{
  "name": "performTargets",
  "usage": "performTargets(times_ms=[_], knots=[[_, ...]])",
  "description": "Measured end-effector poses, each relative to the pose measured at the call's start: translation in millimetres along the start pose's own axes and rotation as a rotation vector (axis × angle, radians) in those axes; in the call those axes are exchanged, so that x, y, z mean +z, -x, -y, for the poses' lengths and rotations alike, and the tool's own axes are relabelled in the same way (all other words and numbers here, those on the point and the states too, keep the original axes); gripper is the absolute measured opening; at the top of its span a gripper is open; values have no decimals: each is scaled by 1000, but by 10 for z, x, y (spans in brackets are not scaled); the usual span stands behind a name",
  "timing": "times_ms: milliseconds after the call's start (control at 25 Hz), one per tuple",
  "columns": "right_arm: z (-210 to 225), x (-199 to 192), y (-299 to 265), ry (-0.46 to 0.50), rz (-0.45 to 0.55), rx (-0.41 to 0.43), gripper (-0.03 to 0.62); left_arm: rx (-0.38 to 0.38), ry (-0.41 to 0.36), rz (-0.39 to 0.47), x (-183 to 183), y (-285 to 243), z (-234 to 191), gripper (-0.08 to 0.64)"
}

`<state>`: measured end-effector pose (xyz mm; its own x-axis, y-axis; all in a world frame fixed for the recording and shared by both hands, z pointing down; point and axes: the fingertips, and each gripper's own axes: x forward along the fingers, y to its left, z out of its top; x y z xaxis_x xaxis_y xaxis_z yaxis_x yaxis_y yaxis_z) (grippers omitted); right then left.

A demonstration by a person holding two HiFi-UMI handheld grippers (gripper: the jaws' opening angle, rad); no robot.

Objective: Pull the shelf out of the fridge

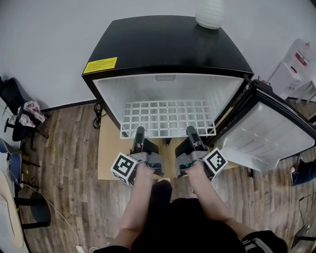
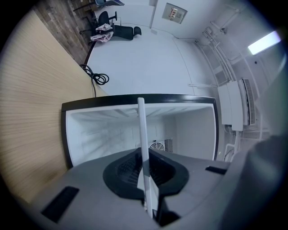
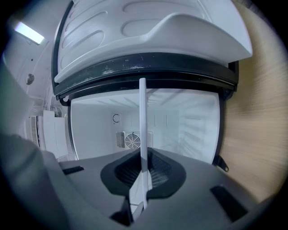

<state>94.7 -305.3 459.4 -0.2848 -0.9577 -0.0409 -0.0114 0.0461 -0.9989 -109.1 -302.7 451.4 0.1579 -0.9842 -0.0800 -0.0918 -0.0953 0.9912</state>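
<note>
A black mini fridge (image 1: 168,44) stands open, with its door (image 1: 266,133) swung out to the right. The white wire shelf (image 1: 168,118) sticks partway out of the white interior. My left gripper (image 1: 139,131) is shut on the shelf's front edge left of centre. My right gripper (image 1: 191,131) is shut on the same edge right of centre. In the left gripper view the shelf (image 2: 141,134) appears edge-on as a thin white bar clamped in the left gripper (image 2: 146,182). The right gripper view shows the same shelf (image 3: 143,126) pinched in the right gripper (image 3: 141,182), with the fridge's back wall and fan grille beyond.
A white jug (image 1: 210,14) stands on top of the fridge. The fridge rests on a light wooden board (image 1: 109,153) laid over the plank floor. An office chair (image 1: 19,118) stands at the left, a cable (image 1: 98,116) lies beside the fridge, and a white rack (image 1: 296,62) stands at the far right.
</note>
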Motion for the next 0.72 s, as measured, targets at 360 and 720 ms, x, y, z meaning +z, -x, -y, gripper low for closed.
performTargets(times_ms=[360,720], knots=[[-8,-13,62,-3,-1,-4,11,-8,3,-1,-14,63,20,25],[-17,-28,102,-10,1,2,11,-9,-3,-4,-19,107,23,25]])
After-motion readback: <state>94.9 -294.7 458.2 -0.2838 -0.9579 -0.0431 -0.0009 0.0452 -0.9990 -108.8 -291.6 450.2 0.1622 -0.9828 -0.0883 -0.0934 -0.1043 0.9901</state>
